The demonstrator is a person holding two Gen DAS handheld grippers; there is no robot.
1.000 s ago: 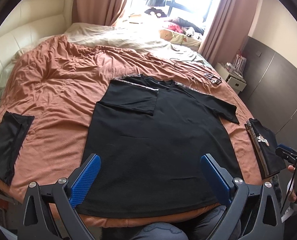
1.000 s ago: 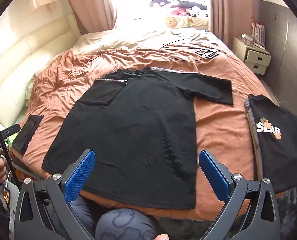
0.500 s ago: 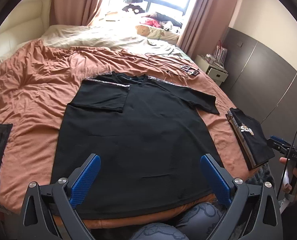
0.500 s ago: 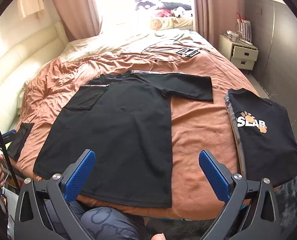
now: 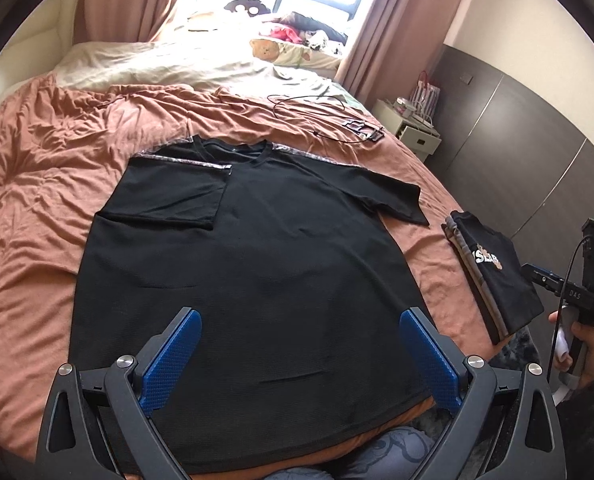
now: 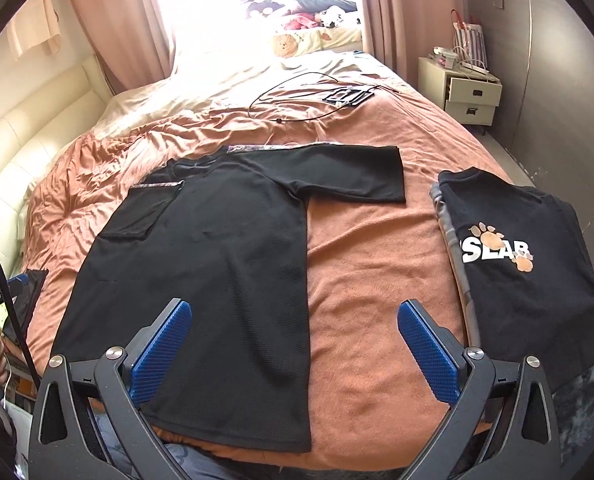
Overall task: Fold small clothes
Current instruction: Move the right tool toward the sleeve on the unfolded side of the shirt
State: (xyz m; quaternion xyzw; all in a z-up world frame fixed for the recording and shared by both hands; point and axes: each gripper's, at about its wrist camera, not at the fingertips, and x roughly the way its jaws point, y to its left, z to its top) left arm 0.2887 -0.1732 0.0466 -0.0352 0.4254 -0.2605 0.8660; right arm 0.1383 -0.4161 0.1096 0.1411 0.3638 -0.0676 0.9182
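Observation:
A black T-shirt (image 5: 249, 272) lies flat on the rust-coloured bedspread (image 5: 41, 184), also in the right wrist view (image 6: 217, 264). Its left sleeve (image 5: 169, 196) is folded in over the body. Its right sleeve (image 6: 353, 176) lies spread out to the side. My left gripper (image 5: 301, 356) is open and empty above the shirt's hem. My right gripper (image 6: 295, 344) is open and empty above the shirt's right edge and the bare bedspread (image 6: 369, 280) near the front of the bed.
A folded black shirt with "SLAB" print (image 6: 517, 256) lies on a stack at the bed's right edge (image 5: 493, 276). A dark folded item (image 6: 29, 300) lies at the left edge. A cable and black device (image 6: 345, 96) lie further up. A white nightstand (image 6: 471, 92) stands by the dark wall.
Both grippers have swung to the right, so the shirt sits further left in both views. The right gripper now faces the spread right sleeve and the folded stack. The shirt itself has not moved.

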